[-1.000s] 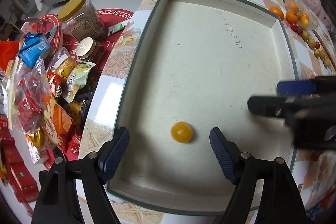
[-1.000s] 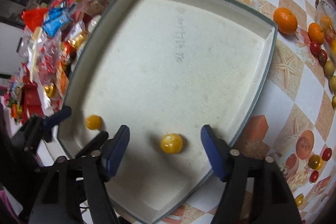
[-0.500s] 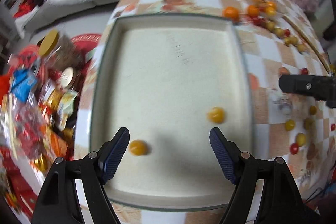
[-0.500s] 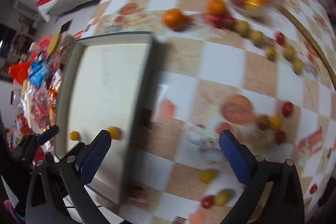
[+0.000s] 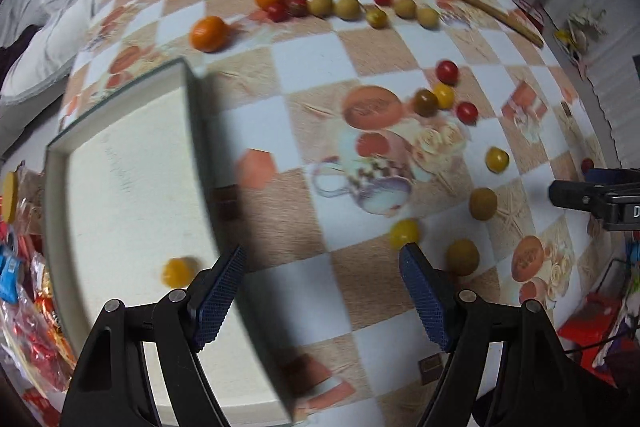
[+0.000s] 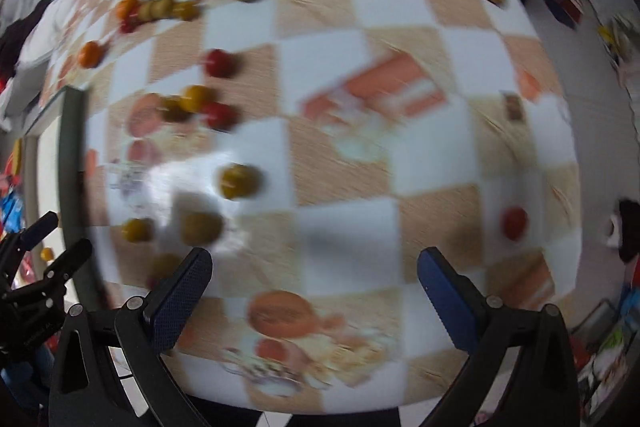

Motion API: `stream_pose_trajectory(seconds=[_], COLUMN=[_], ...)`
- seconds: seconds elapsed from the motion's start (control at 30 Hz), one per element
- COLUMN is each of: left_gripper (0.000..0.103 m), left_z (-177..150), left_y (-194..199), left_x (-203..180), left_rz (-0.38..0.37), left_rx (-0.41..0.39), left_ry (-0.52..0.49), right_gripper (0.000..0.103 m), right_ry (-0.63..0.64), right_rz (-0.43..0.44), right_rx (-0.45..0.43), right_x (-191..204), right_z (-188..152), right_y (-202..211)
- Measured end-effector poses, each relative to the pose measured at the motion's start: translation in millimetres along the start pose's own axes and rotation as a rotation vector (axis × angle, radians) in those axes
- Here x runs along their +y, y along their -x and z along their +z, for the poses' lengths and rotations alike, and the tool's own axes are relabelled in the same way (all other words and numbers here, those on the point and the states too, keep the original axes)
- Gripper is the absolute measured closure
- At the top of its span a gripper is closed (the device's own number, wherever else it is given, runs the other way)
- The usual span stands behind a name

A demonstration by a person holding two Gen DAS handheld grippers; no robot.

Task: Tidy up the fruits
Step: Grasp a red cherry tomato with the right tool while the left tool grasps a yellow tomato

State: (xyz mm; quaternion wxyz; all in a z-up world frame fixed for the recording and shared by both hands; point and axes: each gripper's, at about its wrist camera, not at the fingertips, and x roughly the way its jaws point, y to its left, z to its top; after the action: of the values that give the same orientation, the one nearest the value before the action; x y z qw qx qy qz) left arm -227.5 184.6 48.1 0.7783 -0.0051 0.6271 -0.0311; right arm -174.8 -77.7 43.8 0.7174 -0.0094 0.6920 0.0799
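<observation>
The left gripper [image 5: 320, 291] stands open and empty at the bottom of its view, one pad over the tray's right-hand rim, the other over the checked cloth of the bench [image 5: 400, 51]. Just off its right pad lie a small yellow fruit [image 5: 405, 231] and a duller brown-yellow one [image 5: 463, 257]. At lower left, inside the tray [image 5: 120, 155], sits one yellow fruit [image 5: 176, 271] already put away.

The right gripper [image 6: 314, 287] is spread very wide and holds nothing; its jaws have just been opening, with only bare cloth between them. This view is badly blurred. Above and left of its left pad lies a loose cluster of yellow and olive fruits [image 6: 239, 181]; a red one [image 6: 514, 222] lies alone at the right.

Further out, in the upper part of the left view, two oranges [image 5: 209, 33] and a row of small round fruits [image 5: 347, 7] run across the bench, well apart from the tray.

These small fruits look light, smooth and round, so likely to roll or squirt from the pads, and thin-skinned enough to burst. A gentle close across the widest part, straight from above, seems safest.
</observation>
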Motion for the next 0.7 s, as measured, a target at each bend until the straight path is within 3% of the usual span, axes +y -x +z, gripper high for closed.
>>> stream_pose_trajectory(seconds=[0.2, 0.43, 0.7], left_gripper=[0.023, 0.023, 0.023], left_z=[-0.2, -2.8, -3.2], left_y=[-21.6, -37.8, -47.2], left_x=[-23.5, -30.8, -41.5], left_rz=[-0.006, 0.024, 0.049], left_rx=[0.039, 0.066, 0.072], left_ry=[-0.035, -0.026, -0.009], right_gripper=[0.000, 0.003, 0.028], right_ry=[-0.129, -0.157, -0.147], right_rz=[-0.060, -0.101, -0.098], right_rx=[0.008, -0.032, -0.024], right_x=[-65.4, -105.0, -125.1], right_z=[-19.1, -15.9, -1.1], right_y=[-3.4, -2.9, -19.1])
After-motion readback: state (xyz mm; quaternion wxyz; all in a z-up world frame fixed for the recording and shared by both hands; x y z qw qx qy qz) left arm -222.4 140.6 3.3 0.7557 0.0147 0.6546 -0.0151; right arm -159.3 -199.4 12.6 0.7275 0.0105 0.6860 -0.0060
